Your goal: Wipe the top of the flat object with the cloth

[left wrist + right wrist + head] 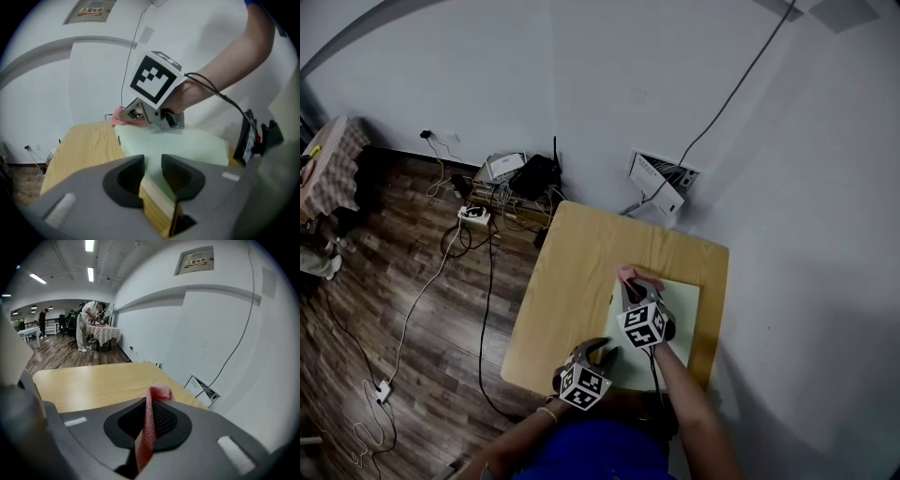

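The flat object [680,309] is a pale green board with a wood-coloured edge, lying on the right part of the wooden table [572,281]. My right gripper [633,289] hovers over the board's far left corner, shut on a pink cloth [630,274]. The cloth [159,391] runs as a pinched strip between the pads of that gripper [150,401]. My left gripper [602,351] is at the board's near left corner. Its jaws [152,164] are closed on that corner of the board [178,143]. Beyond them are the right gripper [136,111] and the cloth [119,115].
Cables and a power strip [473,214] lie on the wood floor to the table's left. A white box [656,183] leans on the wall behind the table. A black object [246,138] stands at the board's right. People [86,329] stand far off.
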`<state>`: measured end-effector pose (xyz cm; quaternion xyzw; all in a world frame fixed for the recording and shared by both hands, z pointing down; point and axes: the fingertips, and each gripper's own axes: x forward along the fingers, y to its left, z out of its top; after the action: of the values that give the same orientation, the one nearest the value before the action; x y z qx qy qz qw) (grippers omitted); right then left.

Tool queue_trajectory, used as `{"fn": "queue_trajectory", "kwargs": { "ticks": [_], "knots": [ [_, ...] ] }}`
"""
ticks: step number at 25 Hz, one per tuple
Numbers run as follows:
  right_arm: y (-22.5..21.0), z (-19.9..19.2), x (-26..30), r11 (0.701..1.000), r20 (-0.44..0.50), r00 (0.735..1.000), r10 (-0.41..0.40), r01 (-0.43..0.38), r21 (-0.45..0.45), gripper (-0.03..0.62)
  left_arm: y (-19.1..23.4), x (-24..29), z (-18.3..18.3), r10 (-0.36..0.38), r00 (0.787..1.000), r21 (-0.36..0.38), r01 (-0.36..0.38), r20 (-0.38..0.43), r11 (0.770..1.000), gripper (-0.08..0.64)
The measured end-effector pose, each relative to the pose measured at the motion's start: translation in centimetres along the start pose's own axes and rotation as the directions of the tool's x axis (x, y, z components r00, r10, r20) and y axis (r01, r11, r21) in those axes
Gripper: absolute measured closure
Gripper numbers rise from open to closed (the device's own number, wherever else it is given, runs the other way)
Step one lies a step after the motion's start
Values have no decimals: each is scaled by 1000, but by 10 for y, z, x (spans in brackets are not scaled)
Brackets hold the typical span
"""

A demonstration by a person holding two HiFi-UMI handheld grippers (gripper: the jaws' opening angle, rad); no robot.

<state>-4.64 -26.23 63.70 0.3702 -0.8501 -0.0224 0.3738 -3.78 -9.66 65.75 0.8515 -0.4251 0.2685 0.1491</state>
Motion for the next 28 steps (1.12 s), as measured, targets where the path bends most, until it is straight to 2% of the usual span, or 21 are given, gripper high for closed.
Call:
{"fn": "queue_trajectory", "kwargs": {
  "ticks": [3, 11, 19, 28],
  "knots": [
    [6, -10, 9, 998, -44, 999, 7, -9, -64, 575, 0, 2, -1, 6, 1000, 0, -6, 1, 1000, 446],
    [8, -11, 11, 996, -44, 999, 18, -22, -87, 577, 1, 2, 0, 15, 1000, -3, -15, 1, 1000, 446],
    [1, -18, 7, 996, -63, 998, 19, -24, -89, 577, 1, 2, -1, 16, 1000, -3, -16, -4, 1000, 445],
    [-20, -38, -6, 998, -92, 995, -31, 25, -65, 578, 2, -1, 0, 22, 1000, -3, -22, 3, 1000, 446]
  ]
}}
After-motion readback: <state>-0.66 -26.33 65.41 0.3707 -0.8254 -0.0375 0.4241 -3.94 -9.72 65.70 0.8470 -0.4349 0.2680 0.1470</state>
